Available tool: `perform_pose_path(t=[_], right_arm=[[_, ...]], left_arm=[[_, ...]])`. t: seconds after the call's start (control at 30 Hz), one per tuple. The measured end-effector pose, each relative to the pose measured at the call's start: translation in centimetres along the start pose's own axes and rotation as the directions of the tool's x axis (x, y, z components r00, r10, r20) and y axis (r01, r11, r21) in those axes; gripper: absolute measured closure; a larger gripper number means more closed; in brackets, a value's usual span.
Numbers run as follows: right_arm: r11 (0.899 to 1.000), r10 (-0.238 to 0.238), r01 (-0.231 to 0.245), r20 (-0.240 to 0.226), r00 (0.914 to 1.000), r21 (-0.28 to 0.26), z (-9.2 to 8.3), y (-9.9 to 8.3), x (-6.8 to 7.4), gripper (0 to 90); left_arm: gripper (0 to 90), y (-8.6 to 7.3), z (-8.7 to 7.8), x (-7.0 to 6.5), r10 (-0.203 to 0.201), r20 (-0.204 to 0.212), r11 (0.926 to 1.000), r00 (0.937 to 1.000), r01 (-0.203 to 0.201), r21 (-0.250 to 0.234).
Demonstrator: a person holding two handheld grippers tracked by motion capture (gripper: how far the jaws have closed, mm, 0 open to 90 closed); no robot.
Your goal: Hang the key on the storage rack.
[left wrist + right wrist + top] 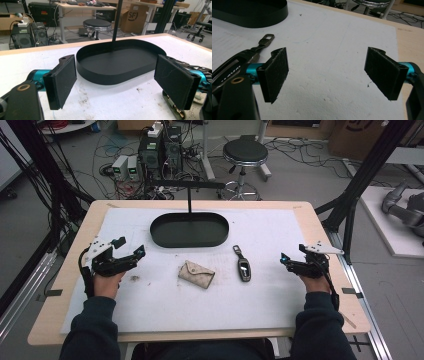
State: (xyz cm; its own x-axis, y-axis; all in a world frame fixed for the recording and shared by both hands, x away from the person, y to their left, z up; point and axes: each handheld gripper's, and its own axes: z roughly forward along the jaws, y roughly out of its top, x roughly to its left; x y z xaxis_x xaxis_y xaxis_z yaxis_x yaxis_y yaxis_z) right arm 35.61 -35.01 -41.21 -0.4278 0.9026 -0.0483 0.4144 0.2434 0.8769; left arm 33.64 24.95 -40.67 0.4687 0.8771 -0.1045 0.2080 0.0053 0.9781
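Note:
A black oval tray with an upright black rod stands at the back middle of the white mat. In front of it lie a beige key pouch and a black car key fob with a strap. My left gripper hovers left of the pouch, open, with nothing between its pads. The left gripper view looks between its open jaws at the tray's wall, with the pouch behind the right pad. My right gripper is open and empty to the right of the fob. In its own view, the right gripper has the fob behind its left pad.
The white mat covers most of the wooden table. Behind the table are a round stool, computer boxes and loose cables. Black frame posts rise at the table's right side.

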Motion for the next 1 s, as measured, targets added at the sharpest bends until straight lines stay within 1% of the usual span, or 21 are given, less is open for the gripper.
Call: perform_pose_path(t=[0.2, 0.37, 0.43, 0.57, 0.6, 0.63, 0.7, 0.77, 0.8, 0.87, 0.97, 1.0], right_arm=[[1.0, 0.014, -0.014, -0.003, 0.9999, -0.01, -0.1, 0.0, -0.2, 19.9], [0.999, 0.035, -0.035, -0.022, 0.9991, -0.026, 0.0, 0.1, -0.4, 19.8], [0.999, 0.029, -0.029, -0.017, 0.9994, -0.022, 0.0, 0.2, -0.2, 19.8], [0.999, 0.008, -0.009, -0.031, 0.9995, -0.033, 0.0, 0.7, 0.8, 19.9], [0.999, 0.008, -0.009, -0.031, 0.9995, -0.033, 0.0, 0.7, 0.8, 19.9], [0.999, 0.008, -0.009, -0.047, 0.9989, -0.032, 0.3, 1.0, 1.6, 19.9], [0.999, 0.003, -0.005, -0.056, 0.9985, -0.035, 0.9, 1.4, 2.2, 19.9], [0.999, 0.009, -0.011, -0.072, 0.9974, -0.034, 1.8, 1.8, 3.0, 19.9], [1.0, 0.002, -0.003, -0.083, 0.9965, -0.023, 2.3, 1.9, 3.5, 20.0], [1.0, -0.013, 0.015, -0.105, 0.9943, 0.012, 3.4, 2.0, 4.6, 20.2], [0.997, -0.049, 0.056, -0.133, 0.9899, 0.05, 4.5, 2.1, 6.2, 20.4], [0.997, -0.053, 0.061, -0.14, 0.9888, 0.055, 4.8, 2.1, 6.5, 20.7]], left_arm=[[17.9, 0.0, 0.0, 0.1, -0.005, -0.007, 1.0, 1.0, 0.005, -0.003], [17.9, -0.1, 0.1, 0.2, -0.007, -0.014, 1.0, 0.9999, 0.007, 0.002], [17.9, -0.1, 0.1, 0.2, -0.004, -0.013, 1.0, 0.9999, 0.004, 0.0], [17.9, -0.1, 0.0, 0.1, 0.005, -0.015, 1.0, 0.9999, -0.005, 0.008], [17.9, -0.2, -0.2, 0.1, 0.006, -0.016, 1.0, 0.9998, -0.006, 0.005], [18.1, -0.2, -0.4, 0.0, 0.009, -0.019, 0.9999, 0.9998, -0.008, 0.013], [18.3, -0.4, -0.6, 0.2, 0.008, -0.025, 0.9999, 0.9997, -0.008, 0.011], [18.3, -0.5, -0.7, 0.3, 0.003, -0.029, 0.9999, 0.9996, -0.003, 0.013], [18.3, -0.7, -0.9, 0.5, -0.002, -0.039, 0.9999, 0.9992, 0.003, 0.014], [18.3, -0.7, -1.0, 0.6, -0.006, -0.046, 0.9999, 0.9989, 0.007, 0.013], [18.4, -0.7, -1.0, 0.6, -0.002, -0.044, 0.9998, 0.999, 0.003, 0.018], [18.4, -0.7, -1.0, 0.5, 0.0, -0.044, 0.9999, 0.999, 0.0, 0.016]])
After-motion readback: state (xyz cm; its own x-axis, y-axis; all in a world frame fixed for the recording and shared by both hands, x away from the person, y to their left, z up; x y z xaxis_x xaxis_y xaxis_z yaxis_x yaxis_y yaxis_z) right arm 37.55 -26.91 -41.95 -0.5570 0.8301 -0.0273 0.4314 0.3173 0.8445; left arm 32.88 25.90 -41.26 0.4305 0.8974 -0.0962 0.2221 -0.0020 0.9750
